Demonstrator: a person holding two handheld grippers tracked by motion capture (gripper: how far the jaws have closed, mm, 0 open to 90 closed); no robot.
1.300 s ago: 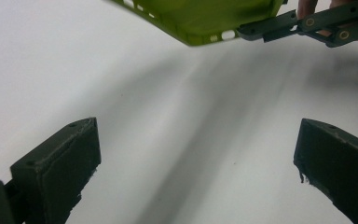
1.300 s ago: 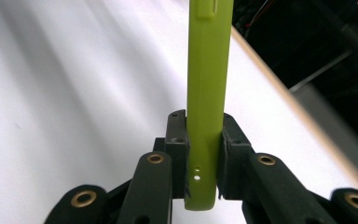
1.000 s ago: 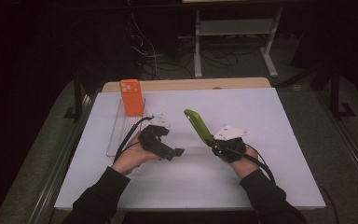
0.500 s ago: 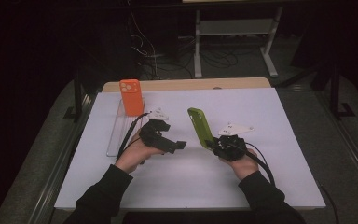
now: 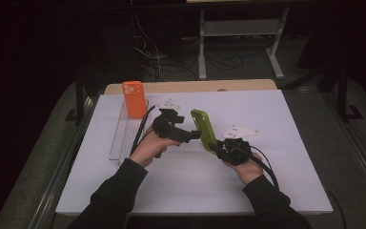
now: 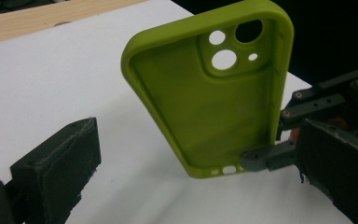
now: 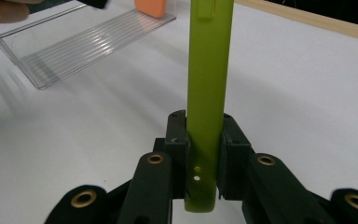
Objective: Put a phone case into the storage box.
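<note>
Right now I have the right gripper (image 5: 218, 147) clamped on the bottom end of the green phone case (image 5: 203, 129), both pads pressed against its two faces, and the case stands up off the white tabletop (image 5: 286, 143), hollow side toward my left gripper (image 5: 194, 135). That one has its jaws spread wide on either side of the case, pads clear of it. An orange phone case (image 5: 134, 99) stands in the clear tray (image 5: 124, 138) off to the left.
</note>
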